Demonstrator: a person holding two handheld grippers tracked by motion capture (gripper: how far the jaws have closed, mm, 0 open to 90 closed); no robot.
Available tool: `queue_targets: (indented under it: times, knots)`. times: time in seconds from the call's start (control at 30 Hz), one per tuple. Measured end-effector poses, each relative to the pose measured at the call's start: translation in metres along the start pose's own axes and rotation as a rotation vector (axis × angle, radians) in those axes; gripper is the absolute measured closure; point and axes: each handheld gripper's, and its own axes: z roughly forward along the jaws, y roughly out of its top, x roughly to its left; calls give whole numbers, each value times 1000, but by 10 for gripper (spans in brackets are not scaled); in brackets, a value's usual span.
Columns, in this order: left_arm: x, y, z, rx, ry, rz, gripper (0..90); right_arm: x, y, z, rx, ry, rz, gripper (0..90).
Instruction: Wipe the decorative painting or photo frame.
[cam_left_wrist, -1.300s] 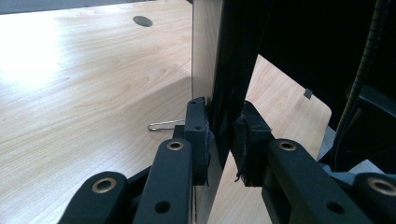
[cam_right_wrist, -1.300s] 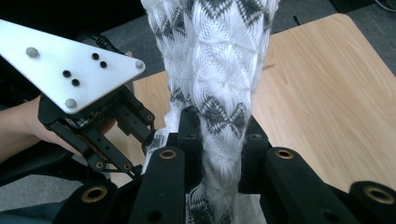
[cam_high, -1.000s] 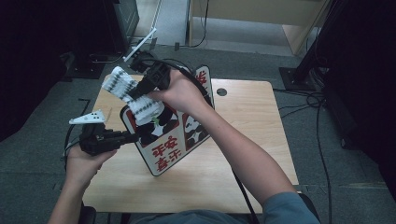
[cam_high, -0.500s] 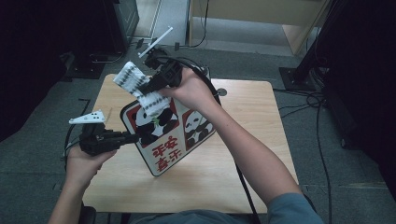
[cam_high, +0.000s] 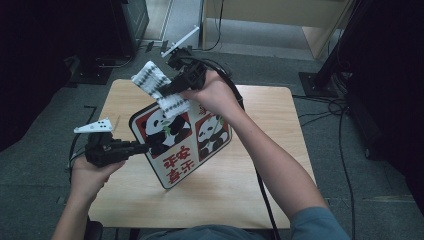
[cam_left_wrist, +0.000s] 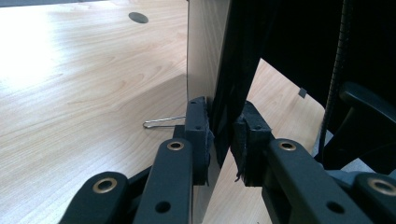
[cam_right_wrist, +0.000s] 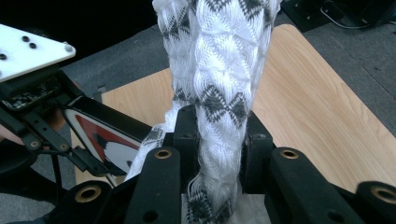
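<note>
A: Starting at the left, what does the left gripper (cam_high: 137, 148) have?

B: Its jaws are clamped on the edge of the panda board (cam_high: 182, 142), which stands tilted on the counter (cam_high: 260, 165).

A: And the right gripper (cam_high: 172, 90)?

B: Its jaws are clamped on a white patterned cloth (cam_high: 162, 90), held against the board's upper left corner (a wiping job, I'd judge).

A: How far along is it?

B: Early, probably: the cloth sits at the top edge, and most of the face below looks yet to be covered.
</note>
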Motion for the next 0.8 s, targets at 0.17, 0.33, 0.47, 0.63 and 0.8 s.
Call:
queue_targets:
  times: [0.17, 0.33, 0.47, 0.63, 0.8]
  knots:
    - [0, 0, 0, -1, -1, 0, 780, -6, -2, -4, -2, -15, 3, 739]
    - [0, 0, 0, -1, -2, -2, 779, -12, -5, -8, -1, -28, 15, 739]
    - [0, 0, 0, 0, -4, 2, 780, -17, -8, -10, -10, -33, 19, 740]
    - [-1, 0, 0, 1, -3, 1, 781, -23, -11, -13, -21, -32, 35, 740]
    - [0, -1, 0, -1, -4, 0, 781, -30, -13, -16, -20, -39, 46, 741]
